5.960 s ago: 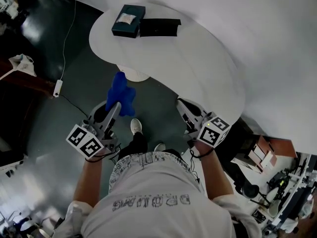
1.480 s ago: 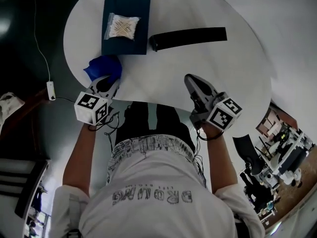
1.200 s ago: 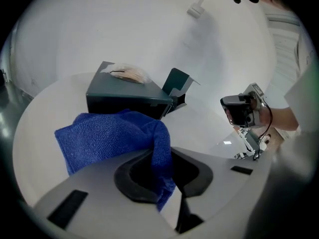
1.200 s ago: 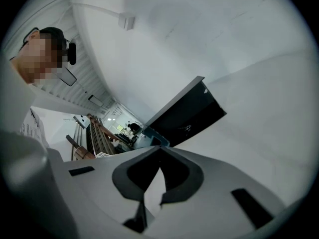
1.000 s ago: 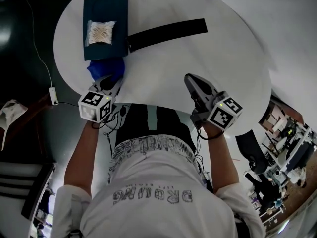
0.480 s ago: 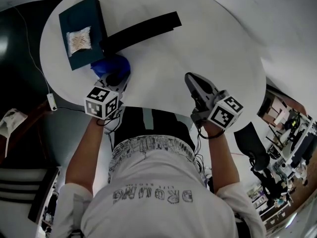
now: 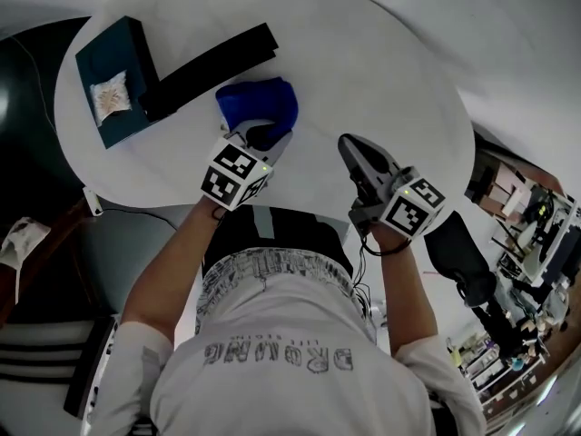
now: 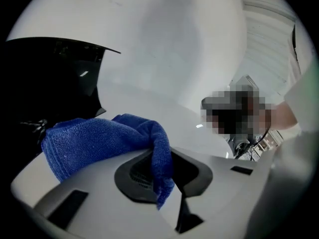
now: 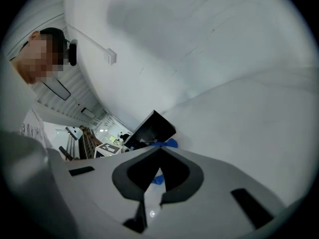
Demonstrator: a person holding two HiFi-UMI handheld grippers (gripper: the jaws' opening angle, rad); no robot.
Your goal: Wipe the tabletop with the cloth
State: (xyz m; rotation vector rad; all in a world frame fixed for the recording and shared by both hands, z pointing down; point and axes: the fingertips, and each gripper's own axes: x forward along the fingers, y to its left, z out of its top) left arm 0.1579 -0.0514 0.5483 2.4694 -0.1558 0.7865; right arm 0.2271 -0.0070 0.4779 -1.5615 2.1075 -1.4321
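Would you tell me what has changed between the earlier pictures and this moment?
The left gripper, shut on the blue cloth throughout, brought it from mid-air onto the tabletop. It then swept the cloth from the near left edge by the dark box toward the middle, below the black strip. The right gripper stayed empty at the near right edge; box and strip kept their places.

Cloth [image 7: 259, 104]: blue, terry-textured, bunched into a loose wad rather than spread flat. It rests on the desk [image 7: 363, 80], roughly mid-surface and toward the person's left. One edge is pinched in the left tongs [image 7: 263, 136], whose jaws are closed on it. In the left gripper view a fold of the cloth [image 8: 99, 138] hangs down between the jaws. The remainder bulges out to the left.

Desk: white, rounded outline, smooth surface.
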